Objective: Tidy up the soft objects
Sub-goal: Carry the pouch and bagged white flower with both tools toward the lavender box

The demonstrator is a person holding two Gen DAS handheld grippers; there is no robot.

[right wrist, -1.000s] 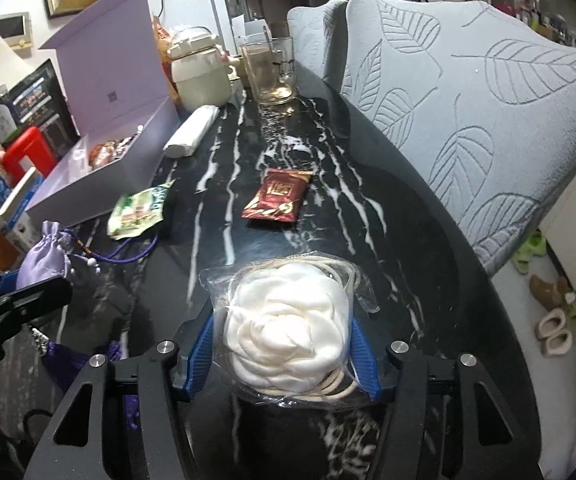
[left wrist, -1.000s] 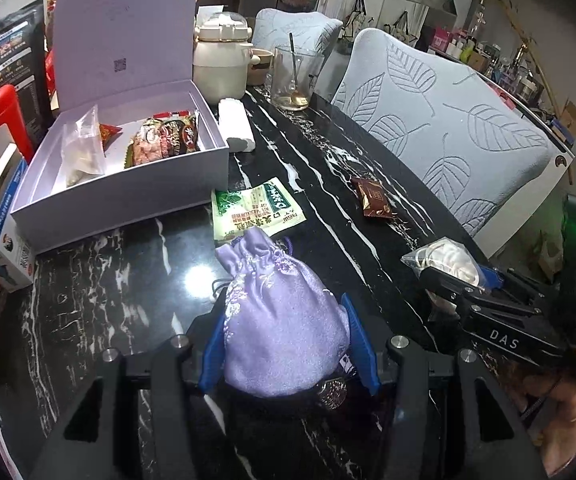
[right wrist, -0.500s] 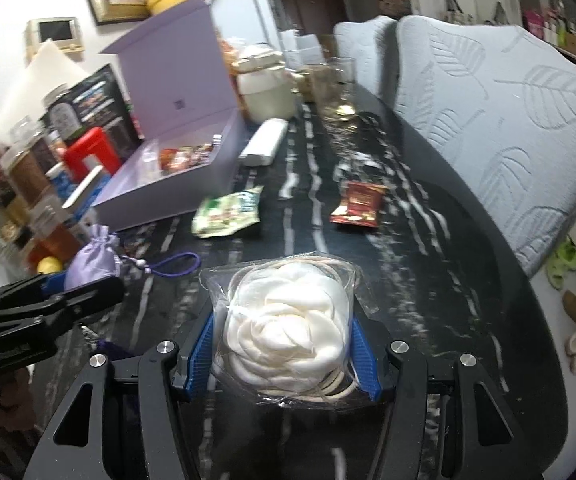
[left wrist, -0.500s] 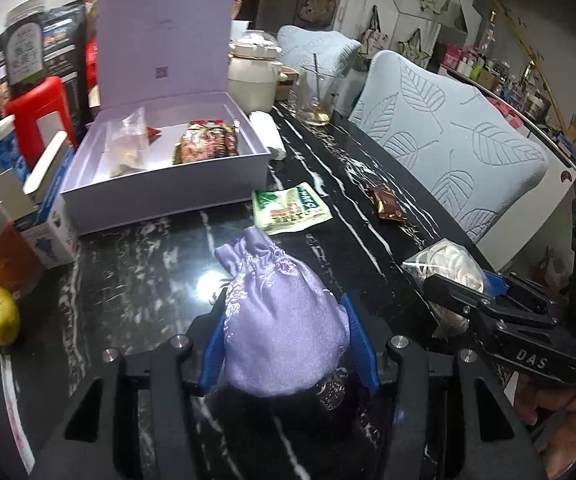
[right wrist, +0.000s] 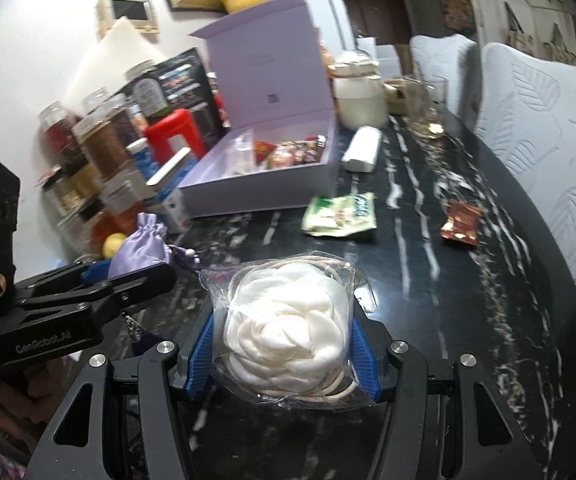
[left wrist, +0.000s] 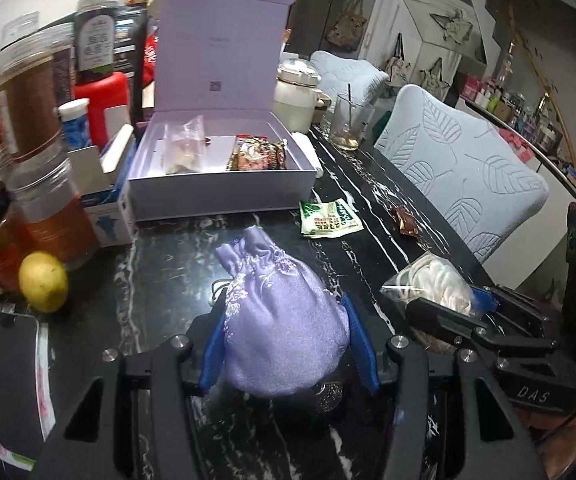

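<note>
My left gripper (left wrist: 286,344) is shut on a lilac drawstring pouch (left wrist: 276,320), held above the black marble table (left wrist: 160,280). My right gripper (right wrist: 284,350) is shut on a clear bag of white soft material (right wrist: 288,324). Each gripper shows in the other's view: the right with its bag (left wrist: 443,284), the left with its pouch (right wrist: 140,248). An open lilac box (left wrist: 224,188) holding snack packets stands ahead; it also shows in the right wrist view (right wrist: 264,188). A green packet (left wrist: 327,220) and a brown packet (left wrist: 405,222) lie on the table.
Jars (left wrist: 48,200), a lemon (left wrist: 42,286), a red container (left wrist: 102,104) and small cartons crowd the left side. A cream pot (left wrist: 295,98), a glass (left wrist: 349,126) and a white roll (right wrist: 361,150) stand behind the box. Leaf-patterned chairs (left wrist: 459,176) line the right edge.
Both grippers have pulled back and up from the table, and swung left, still holding the pouch and the bag. The jars and lemon on the left have come into view.
</note>
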